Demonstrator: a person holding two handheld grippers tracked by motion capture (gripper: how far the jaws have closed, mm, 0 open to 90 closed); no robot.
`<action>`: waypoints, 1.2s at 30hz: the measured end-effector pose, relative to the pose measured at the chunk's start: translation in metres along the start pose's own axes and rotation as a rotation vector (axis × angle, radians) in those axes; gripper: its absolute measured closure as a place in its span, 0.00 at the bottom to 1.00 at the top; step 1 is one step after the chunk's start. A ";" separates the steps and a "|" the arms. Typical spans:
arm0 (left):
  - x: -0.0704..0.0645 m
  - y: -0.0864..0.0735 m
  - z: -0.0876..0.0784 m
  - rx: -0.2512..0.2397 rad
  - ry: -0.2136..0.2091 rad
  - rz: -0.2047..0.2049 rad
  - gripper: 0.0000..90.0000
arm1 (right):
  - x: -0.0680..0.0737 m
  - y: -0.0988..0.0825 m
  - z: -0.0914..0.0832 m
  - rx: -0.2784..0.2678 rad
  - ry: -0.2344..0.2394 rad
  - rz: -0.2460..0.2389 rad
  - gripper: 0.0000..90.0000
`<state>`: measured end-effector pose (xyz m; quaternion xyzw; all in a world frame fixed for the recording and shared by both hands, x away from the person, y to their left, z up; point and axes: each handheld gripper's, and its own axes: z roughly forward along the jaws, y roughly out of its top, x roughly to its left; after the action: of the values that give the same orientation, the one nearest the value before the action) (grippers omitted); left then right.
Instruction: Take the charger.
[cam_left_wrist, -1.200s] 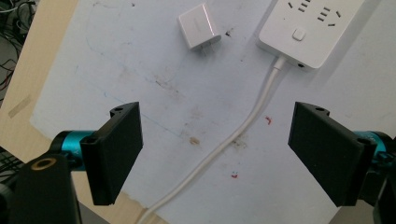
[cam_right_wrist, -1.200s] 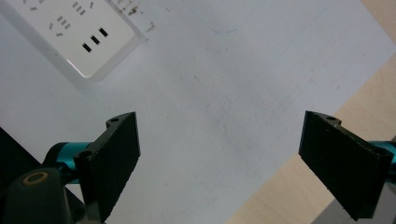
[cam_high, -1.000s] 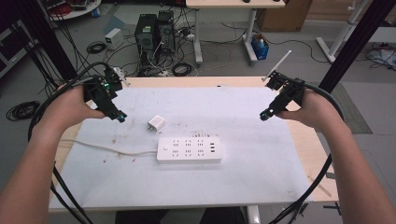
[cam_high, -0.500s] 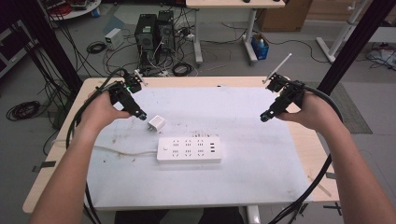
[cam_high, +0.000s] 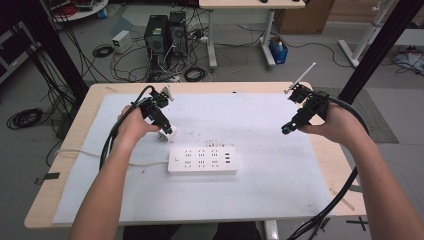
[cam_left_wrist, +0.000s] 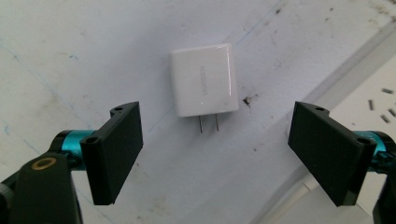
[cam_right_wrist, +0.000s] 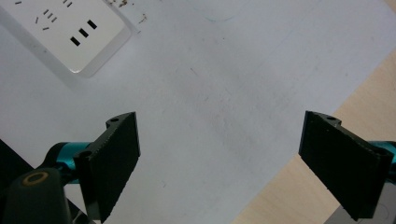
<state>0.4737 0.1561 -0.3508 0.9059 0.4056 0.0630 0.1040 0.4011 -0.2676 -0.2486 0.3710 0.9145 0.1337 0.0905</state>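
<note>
Small white square plastic wall charger (cam_left_wrist: 203, 79), glossy casing with rounded corners, faint grey lettering along one face, two thin metal prongs projecting from one short edge; lies flat on its broad side on the white sheet covering the bench (cam_high: 280, 200), just beside the upper left corner of the white rectangular plastic power strip (cam_high: 202, 160) and not touching it, prongs not in any socket. Power strip: flat, several rows of sockets on top, pale cord leading off its left end toward the bench edge. Left tongs (cam_high: 167, 131): black, spread wide, poised over the charger with one jaw to either side and clear of it, as the left gripper view shows. Right tongs (cam_high: 286, 130): black, spread wide, holding nothing, well apart from the power strip toward its upper right, above bare white sheet near the wooden bench edge; a corner of the strip shows in the right gripper view.
</note>
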 end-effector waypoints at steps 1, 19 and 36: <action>0.002 0.002 0.009 0.004 -0.005 -0.008 0.20 | 0.000 -0.001 0.001 0.002 0.000 0.000 0.13; 0.010 0.010 0.059 0.090 -0.035 -0.060 0.26 | 0.000 -0.006 0.012 0.009 0.008 -0.007 0.13; 0.005 0.006 0.022 0.050 -0.040 -0.021 0.47 | -0.001 -0.013 0.013 0.010 0.002 0.015 0.13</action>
<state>0.4853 0.1527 -0.3704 0.9049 0.4146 0.0337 0.0899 0.3963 -0.2750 -0.2651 0.3781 0.9125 0.1303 0.0866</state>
